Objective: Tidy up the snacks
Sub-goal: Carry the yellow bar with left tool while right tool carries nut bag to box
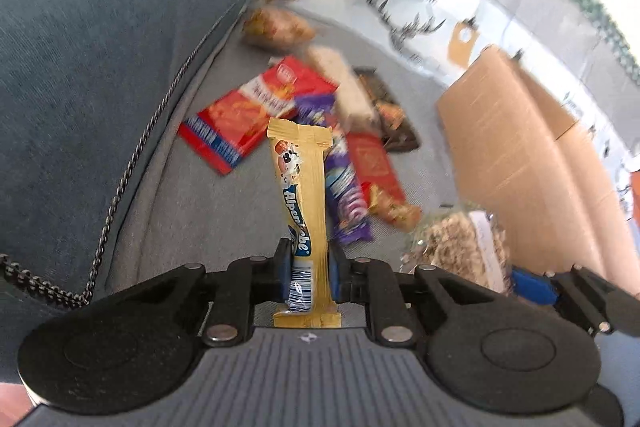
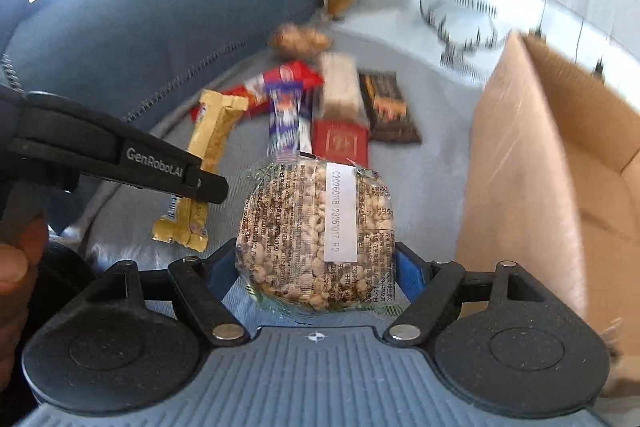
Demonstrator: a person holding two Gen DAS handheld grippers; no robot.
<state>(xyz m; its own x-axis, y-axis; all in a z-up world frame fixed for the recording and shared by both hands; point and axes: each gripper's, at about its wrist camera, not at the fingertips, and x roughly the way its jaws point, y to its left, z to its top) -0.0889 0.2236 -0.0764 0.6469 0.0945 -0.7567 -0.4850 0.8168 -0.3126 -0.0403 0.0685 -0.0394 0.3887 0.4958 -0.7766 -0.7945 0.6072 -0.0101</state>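
Pinching a long yellow-wrapped candy bar point(image 1: 306, 211) near its lower end, the left gripper point(image 1: 310, 269) has its jaws pressed onto the wrapper. The right gripper point(image 2: 316, 267) clamps a round clear-wrapped puffed-grain cake point(image 2: 316, 235) between wide-set jaws. Both snacks sit above the grey sofa seat point(image 2: 436, 131), beside a brown cardboard box point(image 2: 532, 163).

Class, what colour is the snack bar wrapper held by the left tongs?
Golden yellow wrapper, clearest in the left wrist view.
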